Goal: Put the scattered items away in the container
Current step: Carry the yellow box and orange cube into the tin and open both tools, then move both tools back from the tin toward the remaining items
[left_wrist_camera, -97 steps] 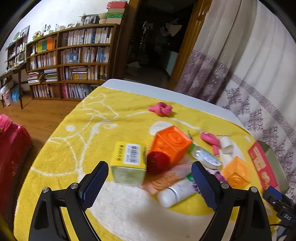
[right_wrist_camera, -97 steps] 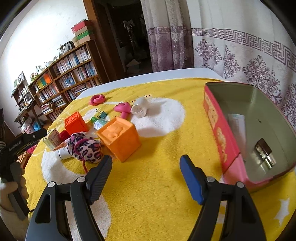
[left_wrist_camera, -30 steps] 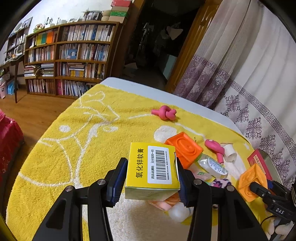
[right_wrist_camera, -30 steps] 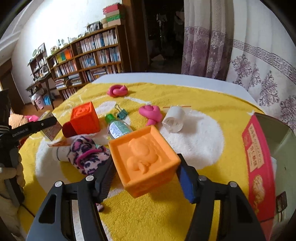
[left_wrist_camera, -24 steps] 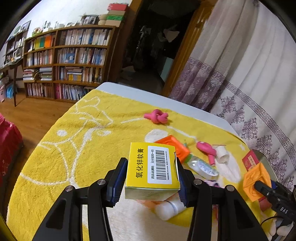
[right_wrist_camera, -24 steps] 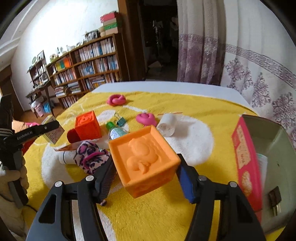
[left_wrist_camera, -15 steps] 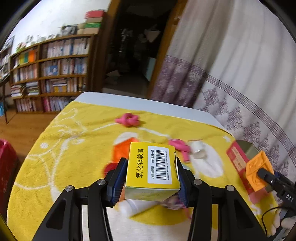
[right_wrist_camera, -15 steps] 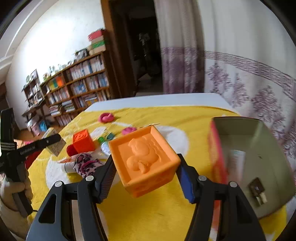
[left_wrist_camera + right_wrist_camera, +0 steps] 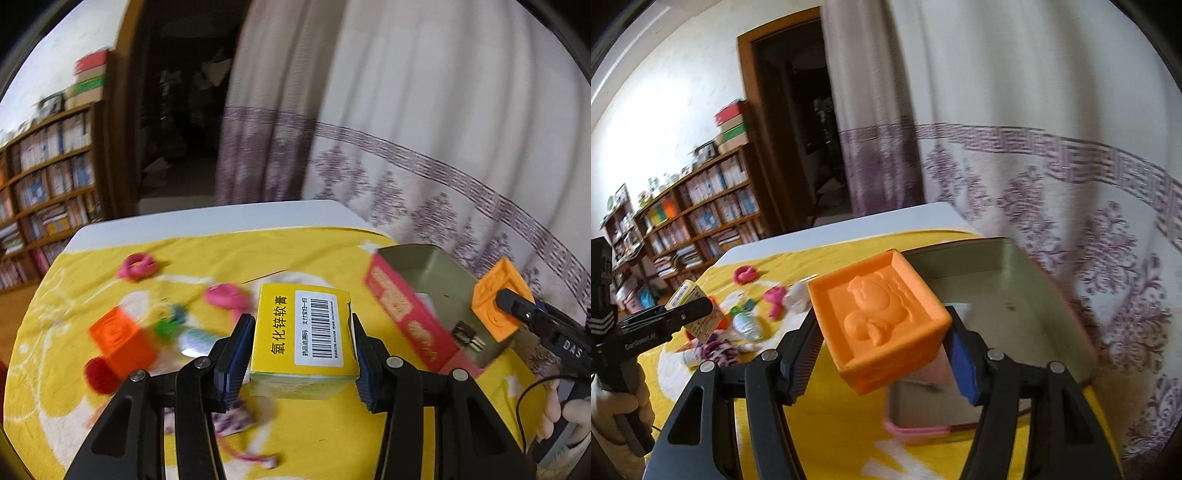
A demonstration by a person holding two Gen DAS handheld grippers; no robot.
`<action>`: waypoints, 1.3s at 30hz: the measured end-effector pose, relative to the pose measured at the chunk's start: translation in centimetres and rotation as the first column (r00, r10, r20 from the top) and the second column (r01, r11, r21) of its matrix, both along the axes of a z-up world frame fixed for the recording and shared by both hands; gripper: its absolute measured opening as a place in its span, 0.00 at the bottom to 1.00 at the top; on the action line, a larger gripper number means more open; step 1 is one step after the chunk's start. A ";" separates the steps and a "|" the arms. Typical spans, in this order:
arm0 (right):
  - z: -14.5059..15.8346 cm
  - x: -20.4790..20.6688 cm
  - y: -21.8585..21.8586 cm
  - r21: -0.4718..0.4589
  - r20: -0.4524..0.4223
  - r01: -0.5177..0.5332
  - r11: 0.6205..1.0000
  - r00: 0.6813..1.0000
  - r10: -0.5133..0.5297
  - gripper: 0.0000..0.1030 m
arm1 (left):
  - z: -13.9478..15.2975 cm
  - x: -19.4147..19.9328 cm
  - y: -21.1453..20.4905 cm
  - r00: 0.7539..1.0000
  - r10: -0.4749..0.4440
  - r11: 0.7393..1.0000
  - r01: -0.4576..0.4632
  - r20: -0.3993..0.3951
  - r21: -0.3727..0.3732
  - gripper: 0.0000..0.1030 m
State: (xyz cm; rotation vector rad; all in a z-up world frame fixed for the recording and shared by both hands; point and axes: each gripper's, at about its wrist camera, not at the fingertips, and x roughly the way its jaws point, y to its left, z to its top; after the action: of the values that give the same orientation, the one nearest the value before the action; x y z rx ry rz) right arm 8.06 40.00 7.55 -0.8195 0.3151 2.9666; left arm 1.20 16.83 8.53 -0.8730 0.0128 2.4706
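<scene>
While the left tongs (image 9: 300,354) clamp the yellow box (image 9: 303,332) at lower centre of their frame, the right tongs (image 9: 884,356) clamp the orange cube (image 9: 877,317) at mid-frame, seemingly above the container's (image 9: 1034,295) near end. Blurred toys (image 9: 122,339) lie at left on the yellow tabletop (image 9: 221,254).
</scene>
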 end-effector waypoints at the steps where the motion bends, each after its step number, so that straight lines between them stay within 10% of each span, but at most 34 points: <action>1: 0.1 0.3 0.8 -0.002 -0.004 0.021 1.000 1.000 -0.021 0.65 | 0.2 0.1 0.8 1.000 -0.017 1.000 0.017 -0.004 -0.003 0.49; 20: -0.3 2.1 8.2 -0.063 -0.009 0.175 0.983 0.984 -0.176 0.65 | 2.4 2.0 15.2 0.945 -0.328 0.943 0.328 -0.008 0.054 0.51; 22: -0.4 1.8 8.6 -0.073 -0.006 0.183 0.980 0.983 -0.184 0.66 | 1.9 1.6 16.3 0.934 -0.357 0.932 0.355 0.021 0.077 0.80; 24: -0.7 1.5 9.2 -0.093 0.008 0.195 0.976 0.981 -0.195 0.68 | 1.4 1.5 16.9 0.929 -0.366 0.926 0.359 0.047 0.116 0.94; 39: -1.0 1.9 9.1 -0.126 0.009 0.198 0.972 0.980 -0.199 0.68 | 0.1 0.0 13.8 0.961 -0.257 0.962 0.245 0.103 0.121 0.94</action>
State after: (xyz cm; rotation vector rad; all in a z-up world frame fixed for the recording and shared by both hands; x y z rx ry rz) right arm 9.99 49.15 6.54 -0.7459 0.5559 2.7848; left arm 1.23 30.61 8.66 -0.9100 -0.0470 2.1604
